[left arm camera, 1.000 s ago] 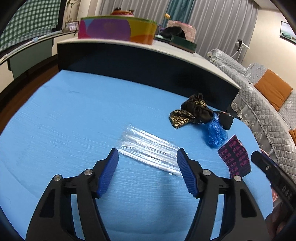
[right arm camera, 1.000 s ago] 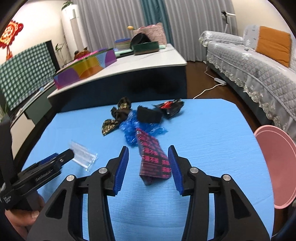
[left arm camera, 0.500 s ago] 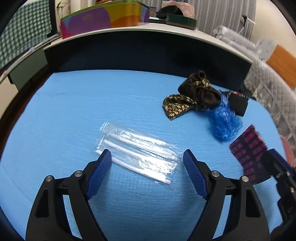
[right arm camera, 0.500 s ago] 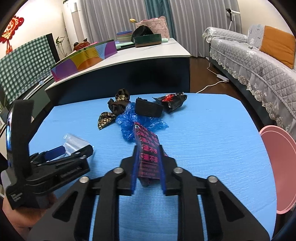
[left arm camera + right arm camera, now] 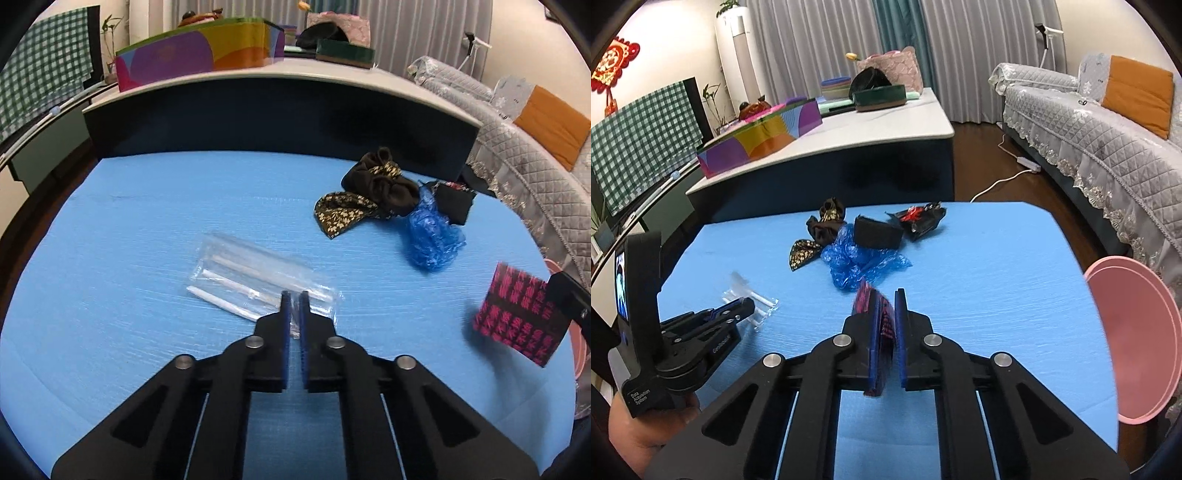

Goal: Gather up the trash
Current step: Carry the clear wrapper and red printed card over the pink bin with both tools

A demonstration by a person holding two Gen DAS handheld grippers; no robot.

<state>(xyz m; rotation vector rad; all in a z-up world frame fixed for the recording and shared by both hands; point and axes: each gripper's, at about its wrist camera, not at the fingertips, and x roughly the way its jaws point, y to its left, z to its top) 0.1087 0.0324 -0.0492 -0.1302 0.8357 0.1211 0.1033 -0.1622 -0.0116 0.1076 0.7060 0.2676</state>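
Both tongs (image 5: 292, 295) (image 5: 886, 293) clamped, low, level.

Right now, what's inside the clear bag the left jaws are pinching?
The clear bag holds a few thin white sticks, maybe straws, lying lengthwise. The left gripper covers its near edge, so anything there is hidden. It lies on the blue mat.

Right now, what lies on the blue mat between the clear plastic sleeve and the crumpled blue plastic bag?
Nothing: in the left wrist view, only bare blue mat separates the clear plastic sleeve from the crumpled blue plastic bag.
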